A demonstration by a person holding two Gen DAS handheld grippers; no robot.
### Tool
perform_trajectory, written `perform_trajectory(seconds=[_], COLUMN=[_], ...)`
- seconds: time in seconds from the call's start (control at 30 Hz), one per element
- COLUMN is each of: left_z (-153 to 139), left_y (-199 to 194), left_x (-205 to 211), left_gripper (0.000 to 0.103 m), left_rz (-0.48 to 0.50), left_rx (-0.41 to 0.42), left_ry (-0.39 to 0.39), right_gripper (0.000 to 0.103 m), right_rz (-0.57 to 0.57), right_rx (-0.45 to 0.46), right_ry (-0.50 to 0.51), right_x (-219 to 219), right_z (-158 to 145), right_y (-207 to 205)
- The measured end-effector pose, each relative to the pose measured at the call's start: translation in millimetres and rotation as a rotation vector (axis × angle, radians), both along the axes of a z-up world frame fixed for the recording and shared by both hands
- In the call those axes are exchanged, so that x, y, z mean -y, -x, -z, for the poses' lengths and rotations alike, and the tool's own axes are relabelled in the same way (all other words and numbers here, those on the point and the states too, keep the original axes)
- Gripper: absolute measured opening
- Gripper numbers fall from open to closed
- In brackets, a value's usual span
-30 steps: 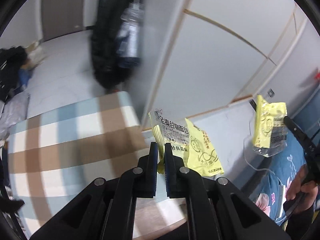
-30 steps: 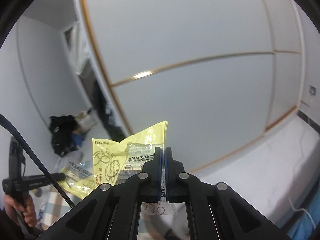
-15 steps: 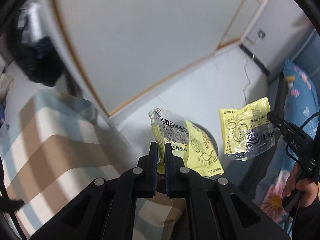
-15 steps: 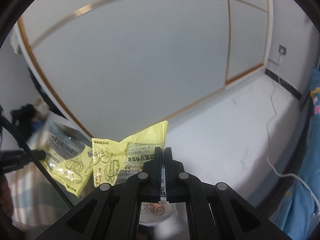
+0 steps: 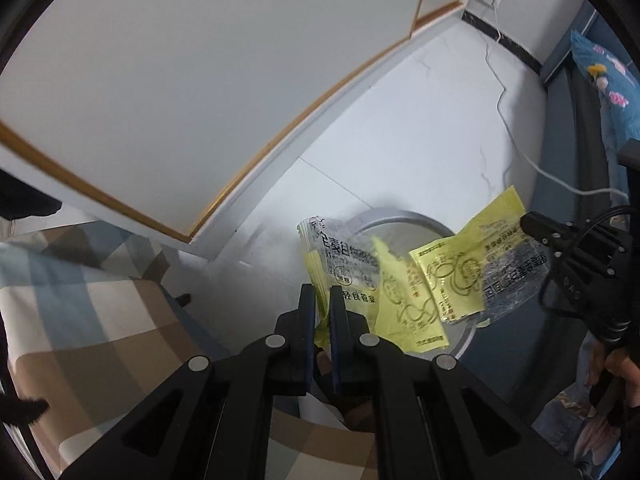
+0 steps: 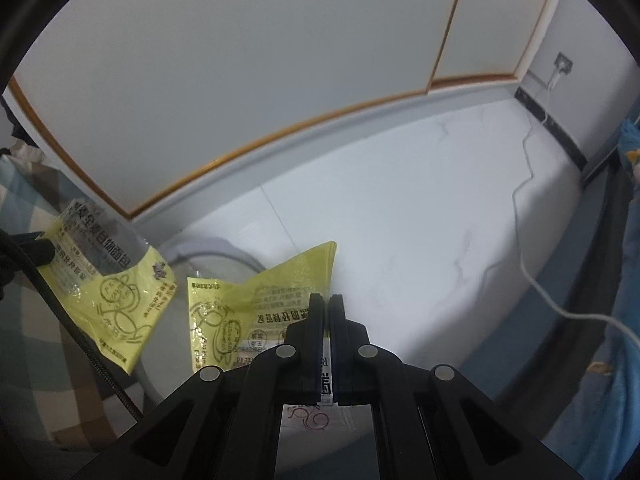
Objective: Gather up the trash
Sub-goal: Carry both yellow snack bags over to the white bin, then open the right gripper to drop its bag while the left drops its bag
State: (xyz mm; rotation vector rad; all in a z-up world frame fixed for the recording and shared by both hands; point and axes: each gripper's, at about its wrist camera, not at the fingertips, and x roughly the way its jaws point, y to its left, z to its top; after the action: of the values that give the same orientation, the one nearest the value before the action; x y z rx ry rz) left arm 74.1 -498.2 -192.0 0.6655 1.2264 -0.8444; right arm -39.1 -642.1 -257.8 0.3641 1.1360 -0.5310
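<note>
My left gripper (image 5: 322,294) is shut on a yellow and clear snack wrapper (image 5: 352,276). My right gripper (image 6: 329,304) is shut on a second yellow wrapper (image 6: 256,312). Both wrappers hang above a round grey trash bin (image 5: 404,218) on the white floor. In the left wrist view the right gripper (image 5: 536,224) holds its wrapper (image 5: 480,272) over the bin's right side. In the right wrist view the left wrapper (image 6: 104,276) hangs at the left over the bin rim (image 6: 216,250).
A checked blue and brown cloth (image 5: 80,312) lies at the left. White wardrobe doors with a wood trim (image 5: 200,80) stand behind. A white cable (image 6: 528,216) runs across the floor to a wall socket (image 6: 562,65). A blue floral bedspread (image 5: 600,64) is at the right.
Both grippers have swung down and right with their wrappers, from facing the wardrobe to hanging over the trash bin, which has come into view. The two wrappers are closer together.
</note>
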Motion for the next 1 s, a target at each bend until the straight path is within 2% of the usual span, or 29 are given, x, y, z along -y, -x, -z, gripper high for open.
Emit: perform_trajectory(seconds=[0.23,0.47,0.6,0.73,1.0], left_z=[13,25,31,33,37], left_y=[-7,-5,-4,2,10], left_x=[8,12,12,15,19], left_gripper=[0.003,0.004,0.004,0.004,0.009], left_rz=[-0.01,-0.018,-0.028,-0.015,0.021], left_rx=[-0.016,-0.027,-0.063,-0.061,-0.103], left_ry=[-0.042,-0.082,-0.081,-0.077,-0.087], right_gripper=[0.004,0.008,0.008,0.022,0.029], right_rz=[-0.046,-0.091,-0.112,-0.102,-0.053], right_rx=[-0.07,-0.061,-0.048,-0.03,0.017], right_ry=[-0.007,-0.065,-0.112,-0.145,-0.173], right_x=[-12,-28,-38,-41,-34], right_z=[24,33,32,25,3], right_y=[-13,-18,-16,-5,13])
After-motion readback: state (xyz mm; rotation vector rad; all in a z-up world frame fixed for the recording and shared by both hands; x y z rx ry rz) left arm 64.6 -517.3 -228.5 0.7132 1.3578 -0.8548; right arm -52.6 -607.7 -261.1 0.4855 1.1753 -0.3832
